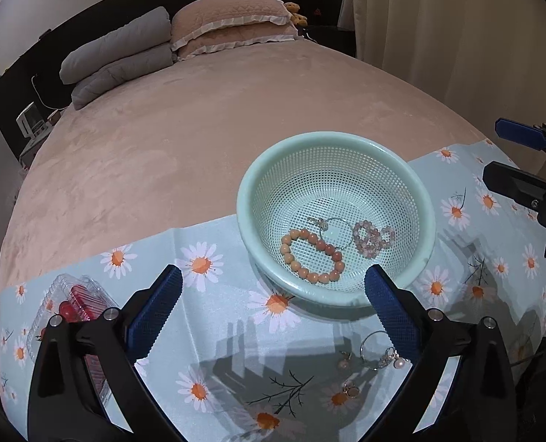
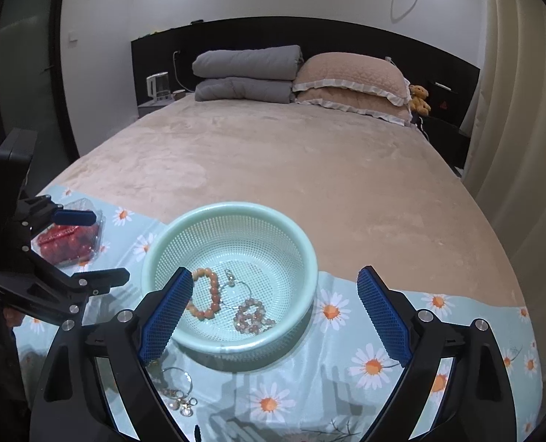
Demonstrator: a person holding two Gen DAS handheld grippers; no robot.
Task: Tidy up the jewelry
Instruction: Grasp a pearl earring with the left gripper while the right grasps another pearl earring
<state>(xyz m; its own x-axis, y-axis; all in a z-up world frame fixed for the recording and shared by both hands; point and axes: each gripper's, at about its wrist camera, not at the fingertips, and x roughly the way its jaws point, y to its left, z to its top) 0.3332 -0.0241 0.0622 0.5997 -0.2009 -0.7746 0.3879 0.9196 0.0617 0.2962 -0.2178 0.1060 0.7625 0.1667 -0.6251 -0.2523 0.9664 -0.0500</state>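
Two tools (image 1: 273, 294) (image 2: 274, 313) wide apart, empty; beaded bracelet (image 1: 311, 256) flat in basket (image 1: 331, 143).

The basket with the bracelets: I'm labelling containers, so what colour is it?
Pale mint green, with a perforated mesh wall; the basket shows best in the right wrist view.

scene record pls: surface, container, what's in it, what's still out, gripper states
surface: daisy-print cloth laid on a bed
container: mint mesh basket, upright on the cloth
in basket: orange bead bracelet, pale pink bead bracelet, thin hoop piece
still out: loose earrings and hoop on the cloth, in front of the basket
other: clear box of red items, left of the basket
left gripper: open, empty
right gripper: open, empty
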